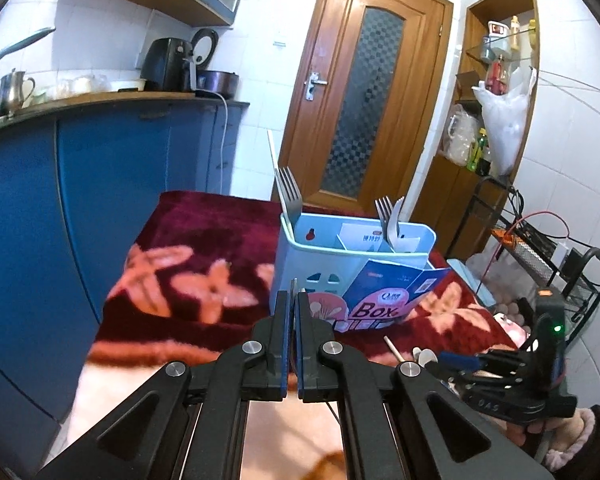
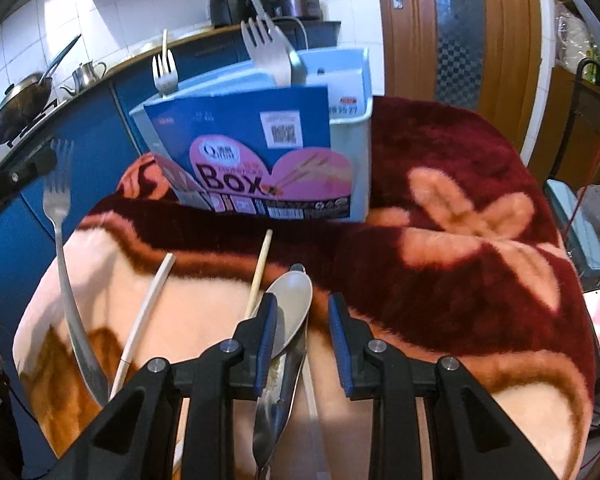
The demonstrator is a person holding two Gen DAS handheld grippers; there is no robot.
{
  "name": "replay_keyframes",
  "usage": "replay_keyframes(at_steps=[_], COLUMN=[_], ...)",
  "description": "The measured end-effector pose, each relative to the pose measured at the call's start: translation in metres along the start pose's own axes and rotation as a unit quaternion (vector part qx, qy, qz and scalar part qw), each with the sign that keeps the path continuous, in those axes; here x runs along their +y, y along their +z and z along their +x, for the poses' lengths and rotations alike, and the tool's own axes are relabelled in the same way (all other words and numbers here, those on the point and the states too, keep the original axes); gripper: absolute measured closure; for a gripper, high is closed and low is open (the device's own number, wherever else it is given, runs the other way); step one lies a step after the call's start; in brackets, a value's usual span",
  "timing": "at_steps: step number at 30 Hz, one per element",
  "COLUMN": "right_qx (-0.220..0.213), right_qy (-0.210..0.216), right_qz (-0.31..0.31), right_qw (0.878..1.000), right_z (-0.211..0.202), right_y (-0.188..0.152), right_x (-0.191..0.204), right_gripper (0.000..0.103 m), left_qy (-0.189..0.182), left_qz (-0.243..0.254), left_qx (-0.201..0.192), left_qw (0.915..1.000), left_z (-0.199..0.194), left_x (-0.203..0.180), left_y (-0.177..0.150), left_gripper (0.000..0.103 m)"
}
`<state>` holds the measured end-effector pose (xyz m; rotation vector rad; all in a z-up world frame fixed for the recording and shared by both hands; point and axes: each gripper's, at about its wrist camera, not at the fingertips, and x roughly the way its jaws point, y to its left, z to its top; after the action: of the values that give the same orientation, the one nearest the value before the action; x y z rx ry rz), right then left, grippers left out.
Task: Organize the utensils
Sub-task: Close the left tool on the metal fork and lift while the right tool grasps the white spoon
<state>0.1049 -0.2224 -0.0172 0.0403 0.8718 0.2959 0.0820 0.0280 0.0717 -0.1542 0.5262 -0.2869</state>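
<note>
Kitchen cupboards are standing behind a counter covered with a red flowered blanket [image 2: 460,184]. At its far side the blue caddy [image 1: 352,248] is already keeping some forks. The left gripper [image 1: 293,300] is fully closed on a fork [image 2: 60,216], lifted off the blanket. The right gripper [image 2: 302,312] is half open and holding nothing; a spoon [image 2: 290,312] is lying between its jaws, long axis along the fingers, bowl toward the caddy. The right hand is nearer to it.
</note>
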Motion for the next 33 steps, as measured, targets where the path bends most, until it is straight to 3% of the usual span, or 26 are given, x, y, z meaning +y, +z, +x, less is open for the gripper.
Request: replay_keyframes(at_steps=[3,8,21,27,33], right_qx=[-0.001,-0.019,-0.133,-0.19,-0.21], right_qy=[0.01,0.016,0.029,0.002,-0.014], right_qz=[0.0,-0.004,0.019,0.03,0.028], right_qw=[1.0,1.0,0.991,0.981,0.977], right_z=[0.001,-0.007,-0.061,-0.088,-0.103], right_y=[0.0,0.001,0.008,0.011,0.012], right_x=[-0.001,0.0,0.002,0.002,0.001], right_gripper=[0.091,0.096,0.098,0.098,0.098], left_qy=[0.0,-0.002,0.013,0.031,0.065], left_qz=[-0.001,-0.004,0.002,0.021,0.026], left_qx=[-0.004,-0.008,-0.051,-0.087,-0.128], left_qw=[1.0,1.0,0.9986,0.9955,0.9893], left_z=[-0.002,-0.004,-0.026,-0.041,-0.054], left_x=[0.0,-0.002,-0.009,-0.016,-0.018], left_y=[0.001,0.002,0.017,0.034,0.057], left_gripper=[0.101,0.101,0.101,0.101,0.101])
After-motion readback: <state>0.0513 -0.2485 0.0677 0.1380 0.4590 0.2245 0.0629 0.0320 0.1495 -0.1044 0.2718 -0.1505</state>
